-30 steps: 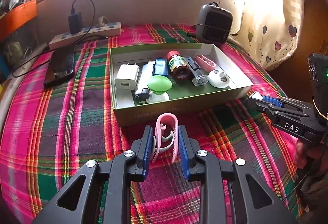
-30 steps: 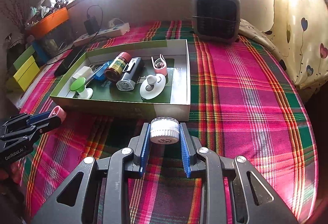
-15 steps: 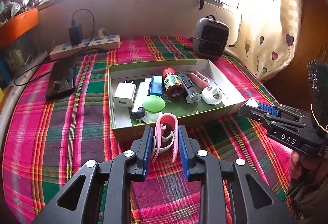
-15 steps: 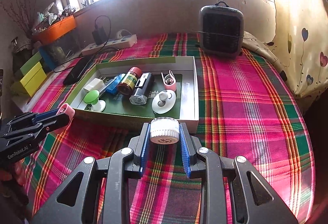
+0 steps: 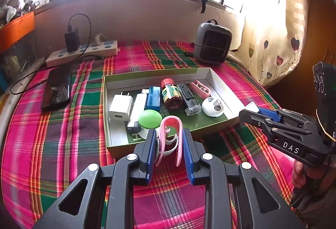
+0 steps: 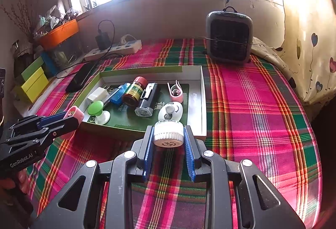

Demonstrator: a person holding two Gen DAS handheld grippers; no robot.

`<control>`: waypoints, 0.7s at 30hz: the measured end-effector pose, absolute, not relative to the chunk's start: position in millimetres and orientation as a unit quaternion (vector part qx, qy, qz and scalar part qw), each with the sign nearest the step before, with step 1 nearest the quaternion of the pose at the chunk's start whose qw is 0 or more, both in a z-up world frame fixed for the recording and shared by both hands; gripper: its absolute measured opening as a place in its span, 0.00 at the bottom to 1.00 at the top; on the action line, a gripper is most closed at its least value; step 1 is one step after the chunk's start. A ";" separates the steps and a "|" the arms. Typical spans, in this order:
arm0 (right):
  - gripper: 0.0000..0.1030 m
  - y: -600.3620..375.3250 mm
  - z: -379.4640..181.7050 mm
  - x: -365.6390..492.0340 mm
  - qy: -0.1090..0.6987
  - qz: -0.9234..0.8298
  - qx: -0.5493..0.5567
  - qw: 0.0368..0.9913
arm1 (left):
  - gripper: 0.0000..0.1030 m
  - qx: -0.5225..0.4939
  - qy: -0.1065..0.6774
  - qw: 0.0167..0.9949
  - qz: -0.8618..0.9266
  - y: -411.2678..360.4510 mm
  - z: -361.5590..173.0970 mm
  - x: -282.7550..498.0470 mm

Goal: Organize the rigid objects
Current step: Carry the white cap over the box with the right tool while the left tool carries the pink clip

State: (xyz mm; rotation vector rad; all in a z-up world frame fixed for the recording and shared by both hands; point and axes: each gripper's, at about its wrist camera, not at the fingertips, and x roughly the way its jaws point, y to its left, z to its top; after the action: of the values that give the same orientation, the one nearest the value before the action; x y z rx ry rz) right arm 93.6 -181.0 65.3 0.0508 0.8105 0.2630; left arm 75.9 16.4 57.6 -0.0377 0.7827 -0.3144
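My left gripper [image 5: 169, 134] is shut on a pink clip [image 5: 170, 136], held just in front of the near wall of a shallow green box [image 5: 155, 73]. My right gripper [image 6: 168, 134] is shut on a small white-capped jar [image 6: 168, 136], above the box's near right corner [image 6: 201, 103]. Inside the box lie a white charger [image 5: 120, 107], a green-topped knob [image 5: 150, 119], a blue stick [image 5: 153, 98], a red-capped bottle [image 5: 171, 93], a black lighter-like piece [image 5: 189, 99], a second pink clip [image 5: 200, 88] and a white round piece [image 5: 213, 106]. Each gripper shows in the other's view: right gripper [image 5: 255, 110], left gripper [image 6: 71, 116].
A plaid cloth [image 6: 252, 103] covers the surface. A small grey heater [image 6: 229, 38] stands at the back right. A power strip [image 5: 84, 51] with a plugged charger and a black phone [image 5: 56, 88] lie at the back left. An orange bin [image 6: 59, 34] and coloured boxes [image 6: 33, 80] sit left.
Both views now look from higher and farther back: the box appears smaller and more of the window shows. Both grips are unchanged.
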 end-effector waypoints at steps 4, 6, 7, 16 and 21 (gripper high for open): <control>0.27 -180.7 67.1 99.1 0.391 0.128 0.028 0.911 | 0.23 -0.020 0.378 0.912 -0.155 13.8 57.7 83.3; 0.27 -180.2 67.6 103.6 0.392 0.129 0.029 0.910 | 0.23 -0.026 0.380 0.911 -0.156 13.0 56.5 87.9; 0.27 -180.0 67.7 106.3 0.393 0.131 0.031 0.910 | 0.23 -0.030 0.380 0.911 -0.159 12.2 56.3 90.0; 0.27 -167.9 65.3 132.2 0.396 0.144 0.023 0.907 | 0.23 -0.034 0.390 0.905 -0.163 1.7 46.6 110.4; 0.27 -161.3 60.9 146.5 0.400 0.148 0.018 0.904 | 0.23 -0.027 0.395 0.902 -0.169 -5.1 41.1 119.6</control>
State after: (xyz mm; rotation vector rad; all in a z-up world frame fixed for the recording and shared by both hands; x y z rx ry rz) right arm 146.5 -161.3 60.9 0.0379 0.8268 0.3048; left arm 119.6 -5.1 41.1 -0.0568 0.8176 -0.3504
